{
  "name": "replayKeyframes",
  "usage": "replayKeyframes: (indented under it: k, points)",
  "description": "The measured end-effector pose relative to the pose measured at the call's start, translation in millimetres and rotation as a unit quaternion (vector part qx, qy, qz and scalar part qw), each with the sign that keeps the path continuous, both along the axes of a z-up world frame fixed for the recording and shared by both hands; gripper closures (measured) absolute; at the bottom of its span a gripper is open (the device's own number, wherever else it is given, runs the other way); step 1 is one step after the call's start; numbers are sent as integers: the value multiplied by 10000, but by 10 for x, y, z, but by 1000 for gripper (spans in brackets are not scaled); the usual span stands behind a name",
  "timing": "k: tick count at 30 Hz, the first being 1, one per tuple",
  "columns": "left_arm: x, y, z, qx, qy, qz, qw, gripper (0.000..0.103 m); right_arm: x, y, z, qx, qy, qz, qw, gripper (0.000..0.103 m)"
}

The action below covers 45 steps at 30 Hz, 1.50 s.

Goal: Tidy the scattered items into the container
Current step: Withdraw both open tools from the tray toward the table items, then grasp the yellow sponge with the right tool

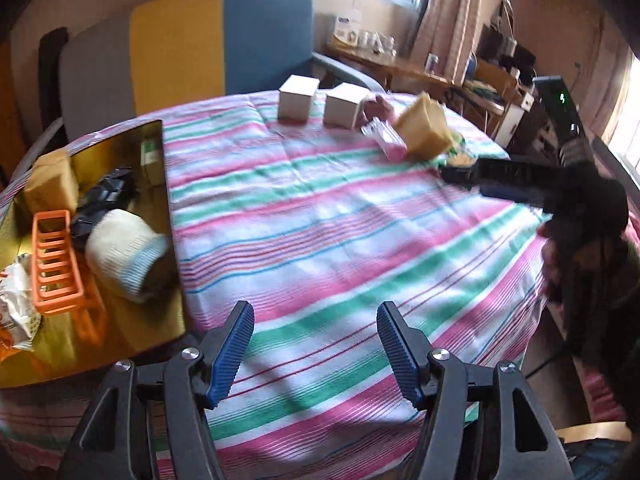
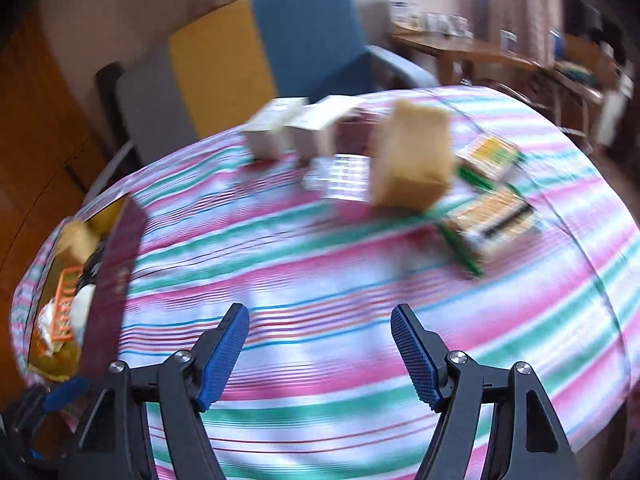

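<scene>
A gold-lined box [image 1: 170,216] sits at the table's left edge, holding an orange rack [image 1: 56,260], a rolled white cloth [image 1: 124,252], a black item [image 1: 106,198], a tan packet [image 1: 52,180] and a snack wrapper [image 1: 18,300]. Scattered at the far side are two white boxes [image 1: 298,98] [image 1: 345,104], a tan block [image 1: 424,132], a clear pink packet [image 1: 386,138] and green-yellow packets [image 2: 492,216]. My left gripper [image 1: 316,344] is open just right of the box. My right gripper [image 2: 320,340] is open over the striped cloth, also visible as the right gripper [image 1: 516,178] near the packets.
The round table wears a pink, green and white striped cloth [image 1: 320,220]. A grey, yellow and blue chair [image 1: 180,48] stands behind it. A cluttered wooden desk [image 1: 420,68] and shelves line the far right wall. A person's hand [image 1: 560,256] shows at right.
</scene>
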<state>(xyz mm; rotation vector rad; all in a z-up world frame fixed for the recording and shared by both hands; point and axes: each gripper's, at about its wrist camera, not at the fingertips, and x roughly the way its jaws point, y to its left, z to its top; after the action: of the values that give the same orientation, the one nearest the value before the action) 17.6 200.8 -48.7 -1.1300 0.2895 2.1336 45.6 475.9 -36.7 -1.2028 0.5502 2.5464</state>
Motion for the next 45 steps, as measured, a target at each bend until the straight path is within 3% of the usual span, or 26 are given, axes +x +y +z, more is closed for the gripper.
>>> replayKeyframes:
  k: [5, 11, 19, 22, 24, 27, 32, 40, 45]
  points:
    - [-11, 62, -159, -194, -152, -32, 9997, 38, 20, 605, 45, -256, 125, -679, 9973, 24]
    - [-76, 64, -309, -266, -373, 20, 9989, 38, -438, 1012, 208, -279, 357, -897, 9949, 15]
    - [-63, 41, -322, -188, -368, -7, 9991, 38, -1033, 1236, 3, -137, -42, -887, 9960, 12]
    - [-66, 19, -319, -119, -394, 10, 9992, 38, -1068, 1181, -73, -120, -91, -696, 9975, 19]
    - [-76, 20, -323, -69, -406, 18, 9992, 38, -1053, 1088, -76, 37, -119, -527, 9985, 46]
    - [-85, -19, -315, 29, -462, 66, 9989, 38, -931, 961, -40, 162, -33, -419, 9990, 46]
    - [-95, -79, -308, 147, -568, 188, 9981, 38, -639, 680, 33, -89, 192, -49, 9998, 46]
    - [-81, -176, -259, 176, -700, 376, 9967, 38, -85, 143, -34, -1038, 403, 634, 9918, 46]
    - [-52, -98, -70, 241, -429, 248, 9985, 37, 123, 26, -201, -1508, 312, 780, 9850, 46]
